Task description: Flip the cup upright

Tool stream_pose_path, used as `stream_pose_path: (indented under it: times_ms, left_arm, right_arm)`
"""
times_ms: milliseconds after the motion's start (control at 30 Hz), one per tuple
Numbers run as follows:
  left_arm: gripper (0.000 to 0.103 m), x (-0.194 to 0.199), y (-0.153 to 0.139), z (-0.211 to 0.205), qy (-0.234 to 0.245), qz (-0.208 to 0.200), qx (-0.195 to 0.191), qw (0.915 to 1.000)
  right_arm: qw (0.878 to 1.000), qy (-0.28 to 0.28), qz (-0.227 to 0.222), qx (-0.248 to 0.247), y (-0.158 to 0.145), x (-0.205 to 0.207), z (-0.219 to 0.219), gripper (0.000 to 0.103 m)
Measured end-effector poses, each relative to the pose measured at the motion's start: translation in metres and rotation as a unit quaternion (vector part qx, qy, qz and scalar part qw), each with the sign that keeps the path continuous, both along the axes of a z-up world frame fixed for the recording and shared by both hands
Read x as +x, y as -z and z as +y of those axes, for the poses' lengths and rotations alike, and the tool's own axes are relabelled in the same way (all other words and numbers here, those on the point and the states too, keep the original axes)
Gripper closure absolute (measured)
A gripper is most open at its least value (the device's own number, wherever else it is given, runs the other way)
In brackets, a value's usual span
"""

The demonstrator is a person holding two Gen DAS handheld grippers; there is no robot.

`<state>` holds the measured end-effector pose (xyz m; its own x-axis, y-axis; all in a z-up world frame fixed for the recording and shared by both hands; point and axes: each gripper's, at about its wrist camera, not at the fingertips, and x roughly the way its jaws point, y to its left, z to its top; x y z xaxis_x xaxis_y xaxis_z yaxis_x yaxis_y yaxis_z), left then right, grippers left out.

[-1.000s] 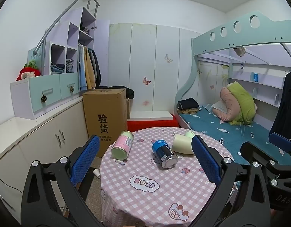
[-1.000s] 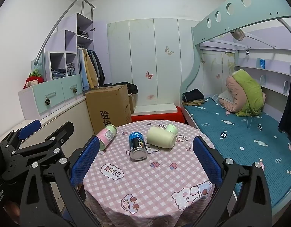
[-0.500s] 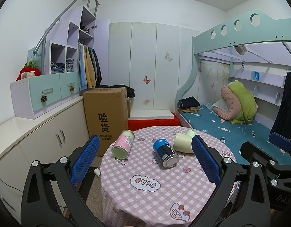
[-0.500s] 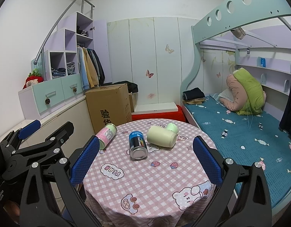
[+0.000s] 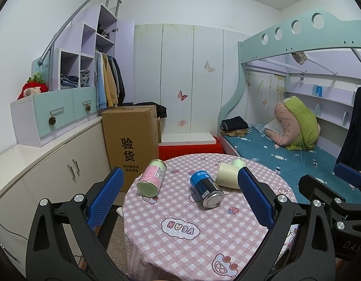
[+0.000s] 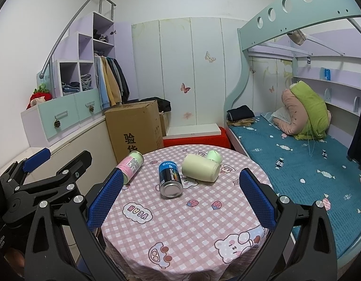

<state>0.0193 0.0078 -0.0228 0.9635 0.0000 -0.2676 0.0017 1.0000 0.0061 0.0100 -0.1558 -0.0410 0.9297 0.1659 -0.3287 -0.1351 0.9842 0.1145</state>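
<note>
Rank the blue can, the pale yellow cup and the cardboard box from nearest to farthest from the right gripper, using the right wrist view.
1. blue can, lying mid-table, left of centre.
2. pale yellow cup, on its side just behind, to the right.
3. cardboard box, on the floor beyond the table, left.

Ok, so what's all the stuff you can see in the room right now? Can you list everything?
cup: one, pale yellow-green, lying on its side at the far side of the table
lid: one, light green, just behind the cup
blue can: one, blue and black, lying at the table's middle
pink can: one, pink with green ends, lying at the table's left edge
table: one, round, pink checked cloth
cardboard box: one, brown, on the floor behind the table
bed: one, teal sheet, on the right
bedding bundle: one, green and pink, on the bed
left tool: one, black with blue pads, open, holding nothing
right tool: one, same colours, open, holding nothing
</note>
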Motion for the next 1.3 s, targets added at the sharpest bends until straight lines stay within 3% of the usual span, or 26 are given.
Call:
stream_pose_path:
  times_ms: [600,900,1300]
  left_arm:
    - [0.005,0.033,0.001,0.0,0.003,0.032,0.006,0.9995]
    - [0.005,0.072,0.02,0.008,0.001,0.087,-0.001,0.9962]
    - [0.005,0.137,0.062,0.013,-0.003,0.165,-0.014,0.9862]
  right_arm:
    - [1.0,-0.004,0.025,0.002,-0.004,0.033,-0.005,0.008]
    - [0.998,-0.012,0.055,-0.002,0.01,0.07,-0.003,0.008]
    - [0.993,-0.006,0.116,-0.001,0.051,0.135,-0.012,0.008]
